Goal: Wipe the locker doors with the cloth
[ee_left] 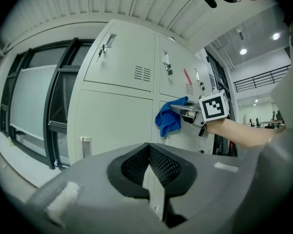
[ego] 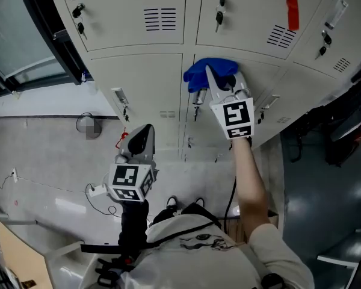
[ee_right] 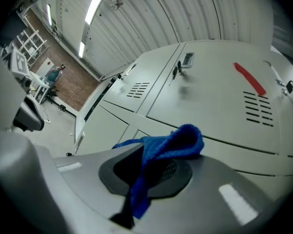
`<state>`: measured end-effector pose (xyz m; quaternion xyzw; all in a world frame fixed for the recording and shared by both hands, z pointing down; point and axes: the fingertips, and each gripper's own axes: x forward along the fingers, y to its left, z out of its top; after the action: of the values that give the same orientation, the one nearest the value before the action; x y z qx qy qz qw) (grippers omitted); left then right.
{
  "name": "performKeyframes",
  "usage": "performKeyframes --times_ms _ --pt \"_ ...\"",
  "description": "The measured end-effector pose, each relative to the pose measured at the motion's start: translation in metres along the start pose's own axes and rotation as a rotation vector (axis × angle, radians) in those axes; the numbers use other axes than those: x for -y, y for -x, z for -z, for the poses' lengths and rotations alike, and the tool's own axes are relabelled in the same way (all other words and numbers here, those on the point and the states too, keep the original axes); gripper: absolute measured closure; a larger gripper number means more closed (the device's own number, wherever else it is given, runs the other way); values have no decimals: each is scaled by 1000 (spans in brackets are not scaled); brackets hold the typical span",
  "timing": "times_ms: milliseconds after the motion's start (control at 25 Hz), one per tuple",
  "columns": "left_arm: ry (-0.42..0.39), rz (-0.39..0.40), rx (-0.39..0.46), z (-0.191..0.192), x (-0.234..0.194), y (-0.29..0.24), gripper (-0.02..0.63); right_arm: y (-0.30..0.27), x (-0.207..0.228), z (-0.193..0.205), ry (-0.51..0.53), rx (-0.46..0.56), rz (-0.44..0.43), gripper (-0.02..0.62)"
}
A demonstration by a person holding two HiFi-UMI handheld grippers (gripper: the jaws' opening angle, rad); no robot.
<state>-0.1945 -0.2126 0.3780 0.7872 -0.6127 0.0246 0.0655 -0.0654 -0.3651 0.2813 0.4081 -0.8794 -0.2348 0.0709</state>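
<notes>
Cloth [ego: 206, 71] (blue) clamped in right tongs [ee_right: 149, 167], at locker door [ego: 262, 82], left tongs [ee_left: 149, 167] together

A dark-framed window [ego: 24, 47] lines the left side of the room, meeting a pale grey floor [ego: 42, 155]. On it a thin white cable [ego: 48, 184] trails to a white power strip [ego: 96, 190]. Keys [ego: 219, 18] dangle from locks, and a red strip [ego: 293, 9] sits just beside a slotted vent [ego: 281, 37]. Overhead, a tube light [ee_right: 96, 4] crosses a ribbed white ceiling [ee_right: 151, 18]. Far off, a person [ee_right: 53, 75] stands near a brick wall [ee_right: 71, 94]. Round ceiling lamps [ee_left: 243, 51] and a dark railing [ee_left: 263, 77] show at the hall's other end.
</notes>
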Motion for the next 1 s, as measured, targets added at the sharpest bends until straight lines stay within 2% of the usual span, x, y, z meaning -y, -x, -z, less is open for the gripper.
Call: performKeyframes --times_ms 240,600,840,920,1000 --pt "-23 -1 7 -12 18 -30 607 39 59 27 39 -3 68 571" --pt "-46 56 22 -23 47 -68 607 98 148 63 61 -70 245 571" --pt "-48 66 43 -31 47 -77 607 112 163 68 24 -84 318 571" --pt "-49 59 48 -33 44 -76 607 116 153 59 -21 -50 308 571" --pt "-49 46 54 -36 38 -74 607 111 130 45 -46 -9 259 571"
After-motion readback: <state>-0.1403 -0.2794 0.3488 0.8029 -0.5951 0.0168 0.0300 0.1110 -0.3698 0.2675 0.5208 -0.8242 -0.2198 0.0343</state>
